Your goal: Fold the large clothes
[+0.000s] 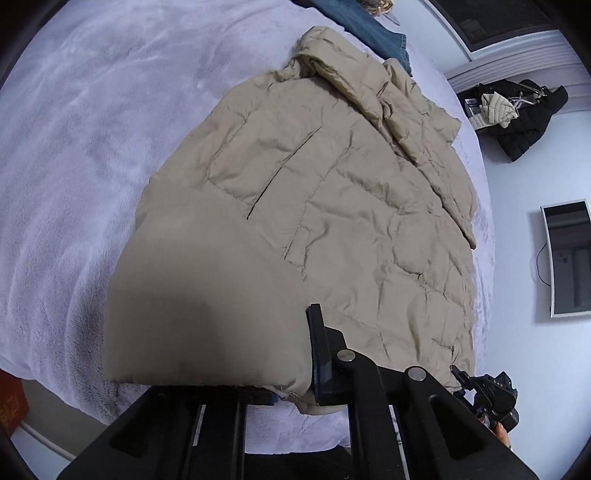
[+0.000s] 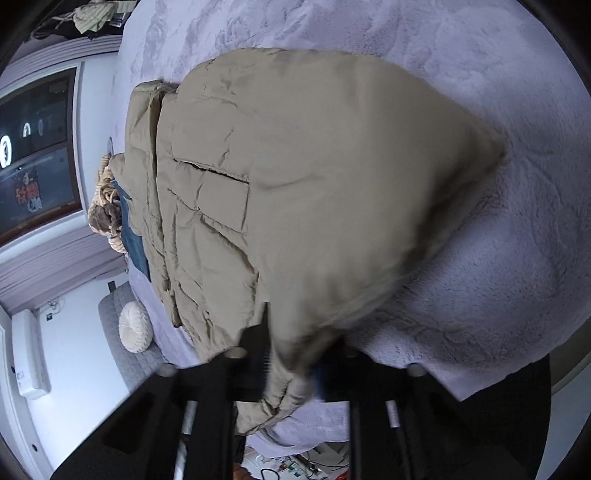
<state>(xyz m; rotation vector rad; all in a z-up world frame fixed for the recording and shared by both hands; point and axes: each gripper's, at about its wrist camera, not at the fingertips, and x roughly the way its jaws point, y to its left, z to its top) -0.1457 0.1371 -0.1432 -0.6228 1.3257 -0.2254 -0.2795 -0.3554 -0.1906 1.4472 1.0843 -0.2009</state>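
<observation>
Pinching jacket [image 1: 314, 177] hem: left gripper [image 1: 295, 384], right gripper [image 2: 291, 373].

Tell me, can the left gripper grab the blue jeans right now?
Probably not. The left gripper is shut on the beige jacket hem, and the blue jeans lie far off beyond the jacket's collar.

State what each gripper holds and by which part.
Both grip the beige puffer jacket at its near hem edge: the left gripper pinches one corner, the right gripper the other.

Soft daylight, fisheye-warped edges, blurred near fabric.
</observation>
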